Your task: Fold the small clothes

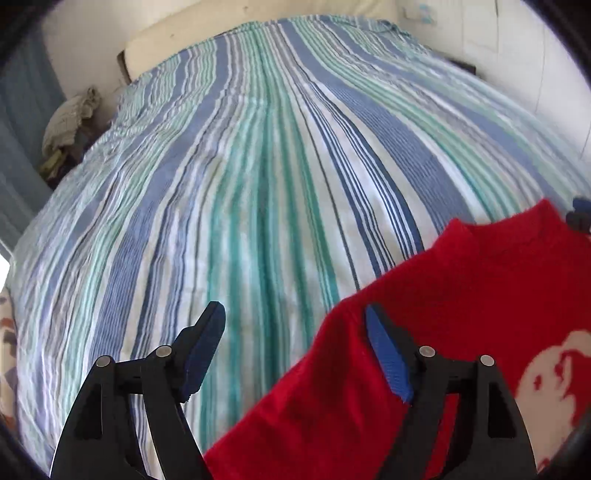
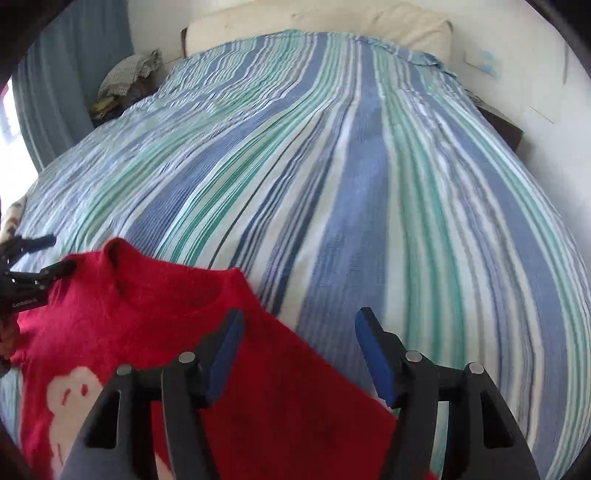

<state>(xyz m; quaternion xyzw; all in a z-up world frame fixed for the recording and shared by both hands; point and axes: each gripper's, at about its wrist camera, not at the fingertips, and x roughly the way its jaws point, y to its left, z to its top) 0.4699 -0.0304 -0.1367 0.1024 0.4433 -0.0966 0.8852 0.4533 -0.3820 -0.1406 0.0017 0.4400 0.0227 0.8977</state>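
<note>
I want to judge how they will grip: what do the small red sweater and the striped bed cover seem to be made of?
The small red sweater looks like a fuzzy knit, perhaps wool or acrylic: matte, with a soft napped surface and a ribbed collar. The striped bed cover looks like thin woven cotton: matte, with fine wrinkles along its stripes.

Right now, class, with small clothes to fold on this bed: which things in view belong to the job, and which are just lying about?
Belongs to the job:
red sweater
left gripper, open
right gripper, open
striped bedspread, the work surface

Just lying about:
crumpled cloth pile beside the bed
cream pillow
blue curtain
</note>
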